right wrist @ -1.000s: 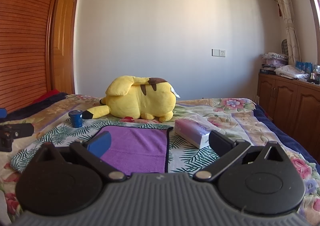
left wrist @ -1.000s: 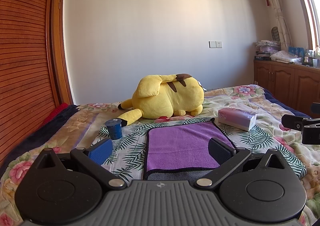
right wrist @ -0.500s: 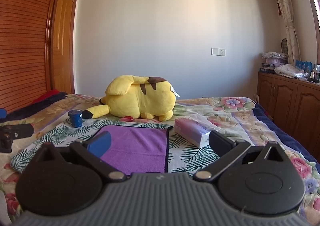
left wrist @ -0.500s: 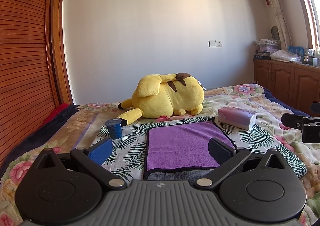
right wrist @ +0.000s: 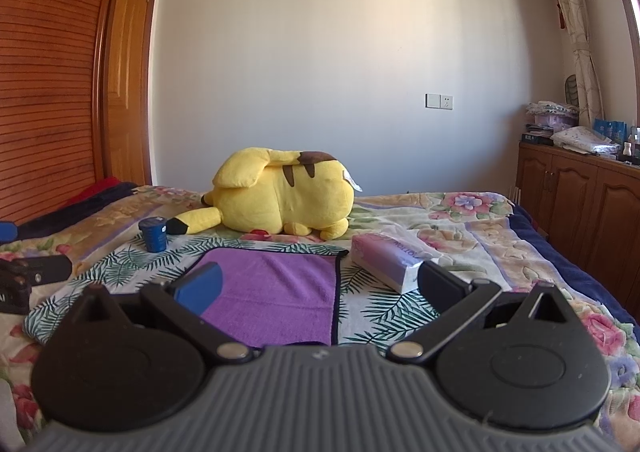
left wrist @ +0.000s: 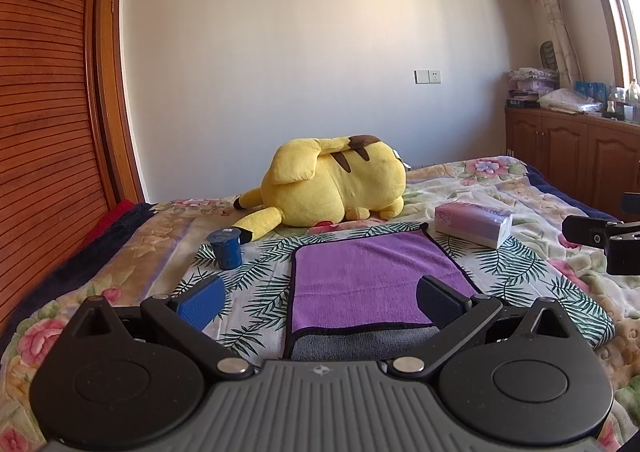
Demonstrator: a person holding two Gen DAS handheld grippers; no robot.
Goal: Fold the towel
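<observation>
A purple towel (left wrist: 368, 276) with a dark edge lies flat on a leaf-print cloth (left wrist: 260, 280) on the bed; a grey layer shows along its near edge. It also shows in the right wrist view (right wrist: 276, 292). My left gripper (left wrist: 320, 298) is open and empty, held above the towel's near edge. My right gripper (right wrist: 318, 286) is open and empty, above the towel's near right side. Each gripper shows at the edge of the other's view: the right one (left wrist: 604, 240), the left one (right wrist: 28, 276).
A yellow plush toy (left wrist: 332, 183) lies beyond the towel. A blue cup (left wrist: 226, 250) stands at the towel's far left. A pink tissue pack (left wrist: 474, 221) lies at its far right. Wooden cabinets (left wrist: 580, 155) stand on the right, a slatted wardrobe (left wrist: 44, 111) on the left.
</observation>
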